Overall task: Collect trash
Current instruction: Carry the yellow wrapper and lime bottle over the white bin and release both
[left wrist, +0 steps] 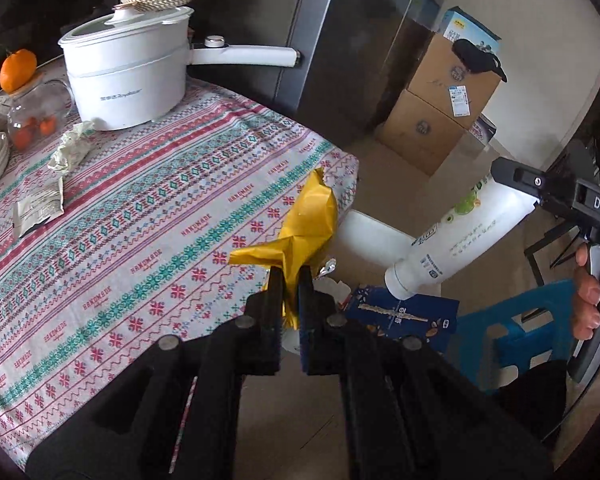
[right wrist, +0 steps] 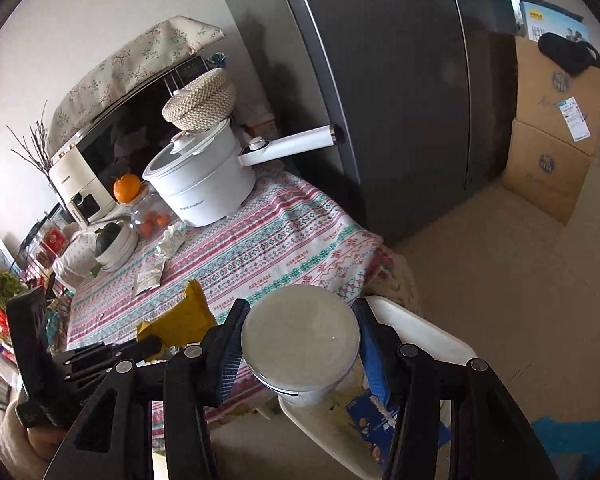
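My left gripper [left wrist: 290, 280] is shut on a crumpled gold wrapper [left wrist: 308, 220], held over the table's corner. In the right wrist view this left gripper [right wrist: 156, 346] and the gold wrapper [right wrist: 176, 320] appear at the lower left. My right gripper [right wrist: 300, 336] is shut on a white bottle [right wrist: 300, 344], whose flat base faces the camera. The white bottle [left wrist: 452, 240] hangs tilted, cap down, over a white bin [left wrist: 366, 226] beside the table. A blue carton [left wrist: 404, 314] lies inside the bin. A crumpled tissue [left wrist: 70, 148] and a small packet [left wrist: 40, 208] lie on the patterned tablecloth [left wrist: 160, 220].
A white electric pot [left wrist: 128, 72] with a long handle and a glass jar of oranges [left wrist: 36, 116] stand at the table's far side. A dark fridge [right wrist: 400, 100] and stacked cardboard boxes [left wrist: 444, 100] are behind. A blue stool [left wrist: 520, 332] stands by the bin.
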Demonstrator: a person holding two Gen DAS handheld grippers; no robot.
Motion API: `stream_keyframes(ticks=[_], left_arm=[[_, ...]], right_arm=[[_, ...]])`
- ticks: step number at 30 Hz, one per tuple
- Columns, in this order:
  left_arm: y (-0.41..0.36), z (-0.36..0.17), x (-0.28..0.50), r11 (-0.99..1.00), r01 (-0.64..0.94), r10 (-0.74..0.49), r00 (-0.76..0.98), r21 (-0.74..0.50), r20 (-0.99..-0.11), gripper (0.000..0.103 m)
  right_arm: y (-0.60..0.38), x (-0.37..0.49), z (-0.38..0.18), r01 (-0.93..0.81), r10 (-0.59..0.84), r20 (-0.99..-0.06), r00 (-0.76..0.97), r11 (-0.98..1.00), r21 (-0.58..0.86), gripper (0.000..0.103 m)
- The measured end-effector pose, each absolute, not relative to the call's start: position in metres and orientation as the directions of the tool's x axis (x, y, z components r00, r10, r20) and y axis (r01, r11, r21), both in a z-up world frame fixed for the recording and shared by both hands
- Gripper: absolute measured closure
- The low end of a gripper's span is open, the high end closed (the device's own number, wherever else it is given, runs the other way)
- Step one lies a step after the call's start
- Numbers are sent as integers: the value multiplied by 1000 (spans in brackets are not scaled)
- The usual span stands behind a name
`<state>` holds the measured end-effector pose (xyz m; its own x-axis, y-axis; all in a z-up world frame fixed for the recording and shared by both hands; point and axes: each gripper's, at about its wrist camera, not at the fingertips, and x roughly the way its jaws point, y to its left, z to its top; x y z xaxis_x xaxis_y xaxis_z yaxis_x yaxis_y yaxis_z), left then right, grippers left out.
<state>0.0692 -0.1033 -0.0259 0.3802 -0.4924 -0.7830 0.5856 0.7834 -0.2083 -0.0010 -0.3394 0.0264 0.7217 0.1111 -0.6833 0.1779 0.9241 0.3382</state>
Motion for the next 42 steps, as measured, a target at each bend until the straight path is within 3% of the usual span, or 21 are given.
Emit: stream_keyframes(ticks=[20,25,30,36,42], left_arm=[[-247,-109,66,692,705,-447,249,-156,-859,92],[-255,-112,71,689,708,-455,260,-152,-852,76],[-245,-97,73,703,697,-457,293,-140,-840,48],[-211,-71,76,746,654,-446,349,-127,-824,25],[-164,-54,88,793,593,-432,388,-139,-814,17]], right_arm=[[-430,-18,-36,423,-51,-819,571,874,241,50],[-443,-23,-42,445,-51,-827,560,860,248,50],[-448,-26,-42,456,-56,-827,559,854,250,50],[-445,-21,-44,455,-65,-831,552,859,235,50],[-443,-6,-56,469,-100,-855,509,865,178,50]])
